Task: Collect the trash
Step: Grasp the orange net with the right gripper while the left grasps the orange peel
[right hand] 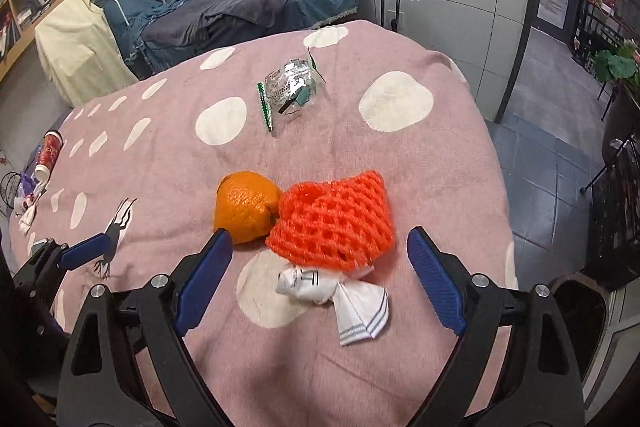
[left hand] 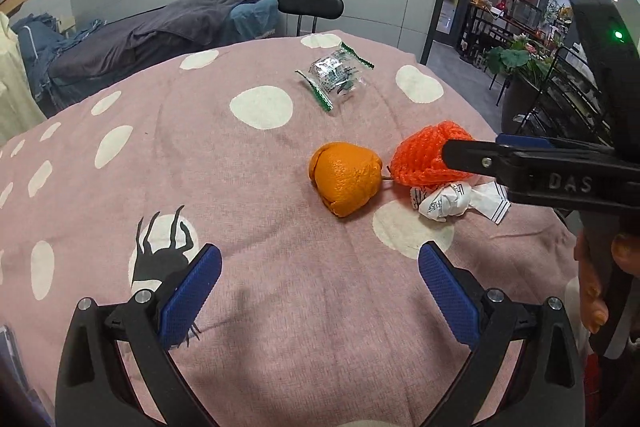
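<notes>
Left wrist view shows your bench (left hand: 248, 307) first, the largest thing here: it is draped in a dusty pink cloth printed with big white dots and a small black deer figure. Behind it stand a bed heaped with grey and blue bedding (left hand: 160, 27) and a black padded chair back (left hand: 310, 4).

On the cloth the trash lies in a loose group. An orange foam fruit net (right hand: 334, 223), crumpled into a soft mound, sits near the middle of the right wrist view. Touching its left edge is a rounded piece of orange citrus peel (right hand: 245, 206). Just in front of the net, nearer to you, lies a crumpled white paper wrapper with thin grey stripes (right hand: 344, 297). Well apart from these, toward the far edge of the bench, rests a clear plastic wrapper with green serrated ends (right hand: 289, 87).

Your right tongs (right hand: 320, 247) are spread wide with nothing gripped; the net and the white wrapper lie between the blue pads (right hand: 202, 279) without touching them. Your left tongs (left hand: 320, 263) are likewise wide apart and empty, held over bare cloth nearer to you than the peel.

From the left wrist view, the right tongs reach in from the right edge, covering part of the net, with your fingers wrapped round the handle (left hand: 592, 287).
</notes>
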`<state>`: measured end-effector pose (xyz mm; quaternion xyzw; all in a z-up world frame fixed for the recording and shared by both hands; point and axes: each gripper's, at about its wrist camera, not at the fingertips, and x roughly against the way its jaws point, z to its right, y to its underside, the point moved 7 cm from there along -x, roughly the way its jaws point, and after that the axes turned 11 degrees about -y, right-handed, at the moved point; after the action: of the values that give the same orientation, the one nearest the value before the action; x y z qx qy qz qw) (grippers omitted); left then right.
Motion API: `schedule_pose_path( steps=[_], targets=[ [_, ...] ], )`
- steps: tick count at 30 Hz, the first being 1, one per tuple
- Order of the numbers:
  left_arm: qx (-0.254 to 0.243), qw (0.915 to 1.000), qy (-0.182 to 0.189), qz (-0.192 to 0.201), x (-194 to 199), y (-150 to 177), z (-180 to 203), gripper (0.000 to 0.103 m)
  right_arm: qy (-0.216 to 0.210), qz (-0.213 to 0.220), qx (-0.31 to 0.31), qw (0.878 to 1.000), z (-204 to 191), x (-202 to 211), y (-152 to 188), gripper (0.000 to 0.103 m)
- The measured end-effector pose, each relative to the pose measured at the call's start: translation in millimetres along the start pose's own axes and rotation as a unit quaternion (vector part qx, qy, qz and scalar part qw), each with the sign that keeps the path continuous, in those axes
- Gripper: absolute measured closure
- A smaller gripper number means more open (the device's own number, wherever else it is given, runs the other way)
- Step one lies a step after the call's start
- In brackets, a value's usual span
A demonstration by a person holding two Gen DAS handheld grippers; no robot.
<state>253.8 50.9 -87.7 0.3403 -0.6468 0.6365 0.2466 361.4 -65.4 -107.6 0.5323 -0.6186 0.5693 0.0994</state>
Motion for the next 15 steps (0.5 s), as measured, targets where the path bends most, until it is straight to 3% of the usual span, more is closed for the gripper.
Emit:
schedule_pose_path(
  steps=[3, 8, 9, 15],
  targets=[
    [0.001, 0.9999, 0.009, -0.006, -4, -1, 1, 0.006, 0.008, -0.02, 0.0, 1.0, 3, -21, -6, 0.016],
    [-0.011, 0.9999, 0.008, -0.007, -14, -7, 4, 0.006, 0.011, -0.036, -0.007, 0.999, 10, -37, -10, 0.061],
    [-0.012, 0.9998, 0.012, -0.01, -16, -8, 5, 0.006, 0.009, -0.034, -0.009, 0.999, 11, -36, -10, 0.065],
    [-0.008, 0.9991, 0.034, -0.026, -34, -14, 12, 0.006, -0.004, 0.013, -0.024, 1.0, 14, -11, -17, 0.07]
  ],
)
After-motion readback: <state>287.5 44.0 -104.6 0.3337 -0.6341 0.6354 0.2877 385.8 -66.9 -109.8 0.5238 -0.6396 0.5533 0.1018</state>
